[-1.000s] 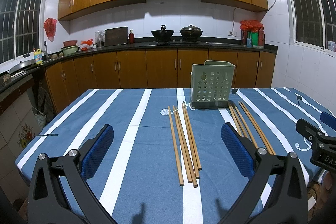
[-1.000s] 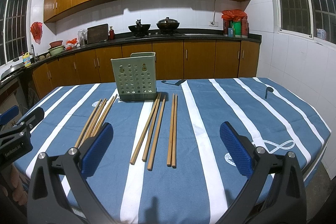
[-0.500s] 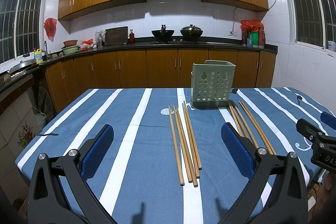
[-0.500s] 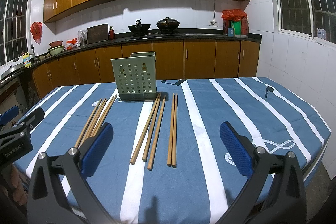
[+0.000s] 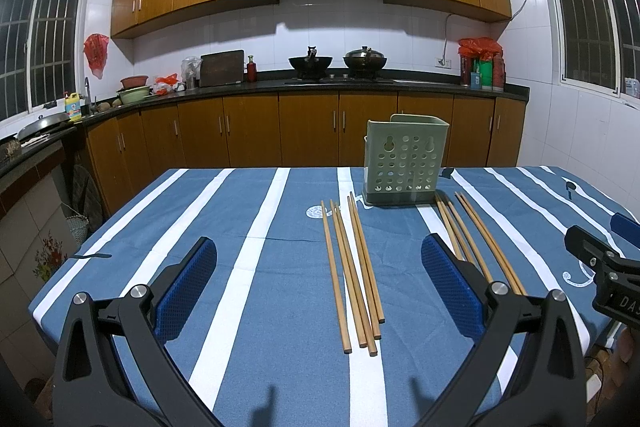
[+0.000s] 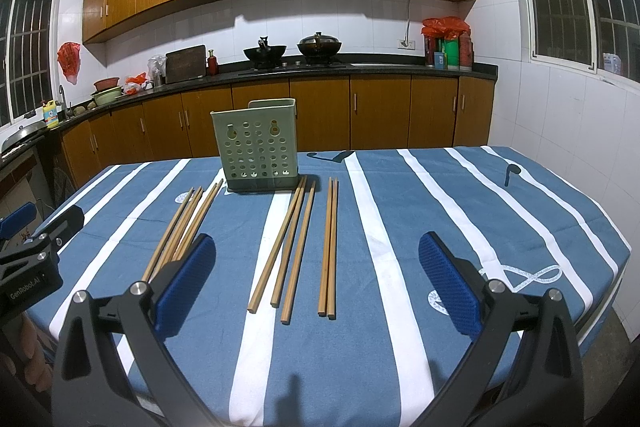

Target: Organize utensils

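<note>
The left tongs (image 5: 318, 281) stand wide, with nothing between the blue pads (image 5: 186, 291). They hang above the near part of the tabletop (image 5: 256, 307), which wears a blue cloth with white stripes. The right tongs (image 6: 316, 281) are just as wide and also hold nothing, above the same tabletop nearer its right side. Each tongs shows at the edge of the other's view, with a bit of a hand (image 6: 28, 343) under the left one.

The landmark is the green holder (image 6: 260, 147), a pierced plastic box that stands upright on the far middle of the tabletop. All chopsticks lie flat on the cloth in front of it, their far tips near its base and their near ends toward the tongs. A bundle of four (image 5: 354, 271) lies in front of the holder's left corner, fanned a little at the near end; it sits between the left pads in the left view. A group of three (image 6: 286, 247) runs out from the holder's right corner, spread apart at the near ends. A close pair (image 6: 330, 247) lies just right of those three, side by side and touching along their length. The three and the pair both sit between the right pads (image 6: 450, 287) in the right view.

Behind the holder, well beyond the tabletop, brown cabinets (image 5: 304, 131) run along the wall under a dark counter with two woks (image 5: 336, 61).
</note>
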`<state>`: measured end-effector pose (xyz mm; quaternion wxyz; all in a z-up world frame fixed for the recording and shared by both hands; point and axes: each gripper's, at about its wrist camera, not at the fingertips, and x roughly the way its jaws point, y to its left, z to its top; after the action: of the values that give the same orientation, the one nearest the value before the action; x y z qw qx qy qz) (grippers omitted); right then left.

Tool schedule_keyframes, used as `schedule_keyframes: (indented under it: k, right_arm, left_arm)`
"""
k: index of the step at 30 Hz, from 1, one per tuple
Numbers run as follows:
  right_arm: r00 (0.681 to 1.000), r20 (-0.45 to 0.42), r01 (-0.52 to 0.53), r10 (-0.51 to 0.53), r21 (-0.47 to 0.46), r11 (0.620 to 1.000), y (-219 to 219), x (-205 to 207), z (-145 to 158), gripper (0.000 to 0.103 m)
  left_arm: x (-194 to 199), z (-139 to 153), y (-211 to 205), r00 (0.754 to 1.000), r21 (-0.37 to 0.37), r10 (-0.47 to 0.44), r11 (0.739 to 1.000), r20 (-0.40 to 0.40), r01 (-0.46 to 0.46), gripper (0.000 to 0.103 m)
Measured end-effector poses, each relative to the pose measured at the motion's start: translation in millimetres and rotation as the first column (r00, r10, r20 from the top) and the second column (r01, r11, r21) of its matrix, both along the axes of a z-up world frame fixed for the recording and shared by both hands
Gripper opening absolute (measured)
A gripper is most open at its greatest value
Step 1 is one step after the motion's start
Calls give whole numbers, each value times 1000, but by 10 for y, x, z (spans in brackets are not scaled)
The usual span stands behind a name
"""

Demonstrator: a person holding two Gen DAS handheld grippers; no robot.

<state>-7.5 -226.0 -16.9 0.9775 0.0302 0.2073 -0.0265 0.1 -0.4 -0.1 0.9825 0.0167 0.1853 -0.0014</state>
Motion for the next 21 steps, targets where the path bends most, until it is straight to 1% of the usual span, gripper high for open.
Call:
schedule_keyframes:
  k: [21]
  right_arm:
    - [1000,-1,0,0,1,1000,-2,-5,17,99]
  left_arm:
    - [20,-4,-2,1000,0,-1,1000,-1,1,101]
